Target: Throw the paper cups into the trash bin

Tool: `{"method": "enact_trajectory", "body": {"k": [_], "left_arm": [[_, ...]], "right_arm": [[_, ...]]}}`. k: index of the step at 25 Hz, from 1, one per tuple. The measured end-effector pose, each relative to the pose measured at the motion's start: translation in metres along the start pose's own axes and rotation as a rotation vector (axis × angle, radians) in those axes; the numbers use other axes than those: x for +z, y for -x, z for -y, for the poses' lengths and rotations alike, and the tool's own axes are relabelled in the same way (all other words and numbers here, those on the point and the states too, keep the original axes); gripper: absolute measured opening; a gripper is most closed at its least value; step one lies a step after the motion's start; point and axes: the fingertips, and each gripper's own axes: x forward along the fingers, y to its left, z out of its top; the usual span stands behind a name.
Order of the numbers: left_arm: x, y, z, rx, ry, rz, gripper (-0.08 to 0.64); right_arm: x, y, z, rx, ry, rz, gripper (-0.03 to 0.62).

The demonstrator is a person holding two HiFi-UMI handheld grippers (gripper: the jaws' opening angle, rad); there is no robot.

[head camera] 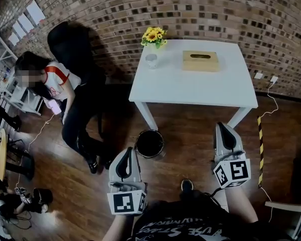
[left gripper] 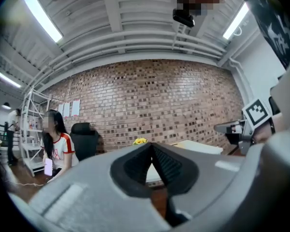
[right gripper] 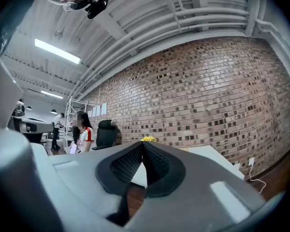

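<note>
One white paper cup [head camera: 151, 60] stands on the white table [head camera: 190, 87], beside a small pot of sunflowers [head camera: 154, 36]. On the wooden floor just in front of the table's left leg sits a round black trash bin [head camera: 149, 143]. My left gripper [head camera: 127, 150] hovers close to the bin's near left side, jaws shut with nothing held. Below the table's right front leg, my right gripper [head camera: 222, 125] is also shut and empty. In the left gripper view the jaw tips [left gripper: 151, 145] meet; the right gripper view shows its tips [right gripper: 142, 143] touching too.
A wooden tissue box [head camera: 200, 61] lies on the table right of the cup. A person [head camera: 57, 87] sits in a black chair [head camera: 70, 46] at the left. A striped floor strip [head camera: 261, 144] and a cable run at the right; a brick wall stands behind.
</note>
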Motion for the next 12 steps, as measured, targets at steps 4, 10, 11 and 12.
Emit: {"method": "enact_trajectory", "body": {"k": [4, 10, 11, 12], "left_arm": [[0.001, -0.026, 0.000, 0.045, -0.006, -0.014, 0.005], [-0.012, -0.058, -0.023, 0.064, -0.019, -0.049, 0.005], [-0.015, -0.066, -0.027, 0.060, -0.016, -0.046, 0.005], [-0.019, -0.075, -0.032, 0.052, -0.015, -0.042, 0.005]], "right_arm": [[-0.009, -0.032, 0.015, 0.031, -0.019, -0.016, 0.008], [-0.027, -0.073, 0.006, 0.065, -0.028, -0.055, 0.008], [-0.027, -0.080, 0.002, 0.067, -0.024, -0.052, 0.008], [-0.026, -0.087, -0.001, 0.068, -0.016, -0.045, 0.008]]}}
